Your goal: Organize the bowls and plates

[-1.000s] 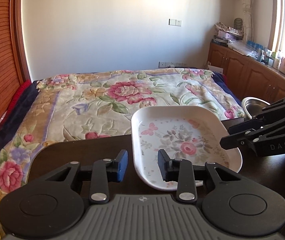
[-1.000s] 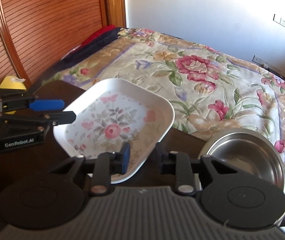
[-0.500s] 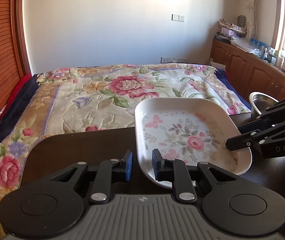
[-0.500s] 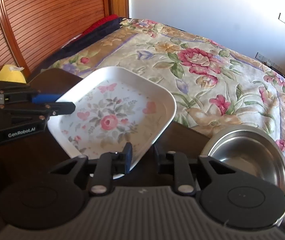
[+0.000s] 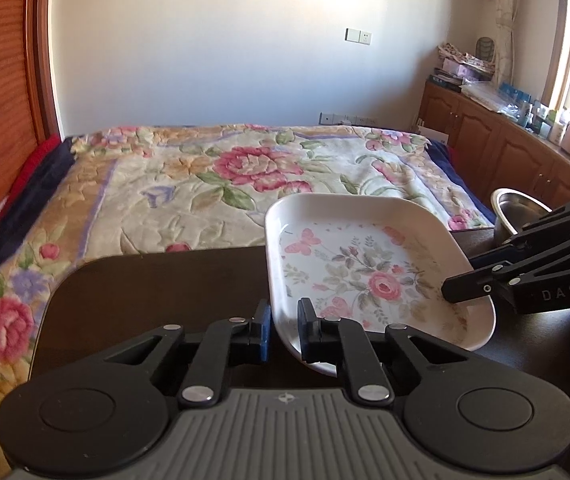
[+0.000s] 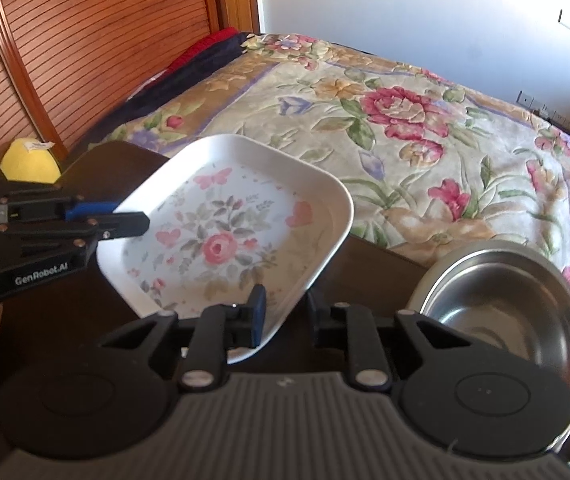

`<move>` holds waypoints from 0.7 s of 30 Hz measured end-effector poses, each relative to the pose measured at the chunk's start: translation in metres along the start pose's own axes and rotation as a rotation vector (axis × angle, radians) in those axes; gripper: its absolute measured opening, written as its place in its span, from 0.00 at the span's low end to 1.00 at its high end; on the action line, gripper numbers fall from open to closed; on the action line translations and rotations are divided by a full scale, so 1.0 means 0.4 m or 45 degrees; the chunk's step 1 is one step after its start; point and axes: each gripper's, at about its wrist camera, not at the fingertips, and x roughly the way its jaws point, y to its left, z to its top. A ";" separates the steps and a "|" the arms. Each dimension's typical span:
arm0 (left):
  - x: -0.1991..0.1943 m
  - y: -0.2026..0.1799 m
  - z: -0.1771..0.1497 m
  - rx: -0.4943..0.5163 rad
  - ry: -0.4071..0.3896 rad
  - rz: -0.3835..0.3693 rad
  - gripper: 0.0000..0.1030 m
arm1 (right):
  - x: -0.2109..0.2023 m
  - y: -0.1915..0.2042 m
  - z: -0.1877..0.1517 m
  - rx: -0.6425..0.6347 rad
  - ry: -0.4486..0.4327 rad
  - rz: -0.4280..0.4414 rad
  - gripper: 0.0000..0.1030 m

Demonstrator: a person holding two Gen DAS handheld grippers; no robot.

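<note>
Plate (image 5: 369, 268) first: white, squarish, printed with roses and butterflies, it sits over the dark table (image 5: 157, 292), and both my tools are on it. My left gripper (image 5: 285, 330) has its fingers pinched narrow on the rim at the plate's 7 o'clock corner in the left wrist view, one finger outside, one inside. My right gripper (image 6: 283, 312) straddles the opposite rim, at 6 o'clock in the right wrist view, blue pad above the floral face, other finger beneath the edge; whether those pads are actually pressing the rim I cannot tell. The plate looks tilted, its far edge raised toward the bed (image 6: 405, 120). A steel bowl (image 6: 497, 304) stands on the table at 3 o'clock from my right fingers, just beside the plate, apart from it. Something yellow (image 6: 29, 162) sits at 10 o'clock by the wooden wall.
</note>
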 end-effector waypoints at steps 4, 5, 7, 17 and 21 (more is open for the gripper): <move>-0.016 -0.004 -0.012 0.005 0.010 0.000 0.15 | -0.004 0.009 -0.010 0.000 -0.001 0.014 0.22; -0.018 -0.005 -0.015 0.012 0.007 0.008 0.15 | -0.006 0.014 -0.013 -0.004 -0.005 0.015 0.22; -0.021 -0.005 -0.019 0.020 0.001 0.023 0.15 | -0.005 0.024 -0.016 -0.025 -0.015 0.006 0.22; -0.075 -0.005 -0.037 -0.024 0.025 0.021 0.15 | -0.039 0.017 -0.039 0.046 -0.054 0.055 0.17; -0.118 -0.018 -0.050 -0.034 0.013 0.015 0.15 | -0.061 0.023 -0.061 0.078 -0.087 0.080 0.16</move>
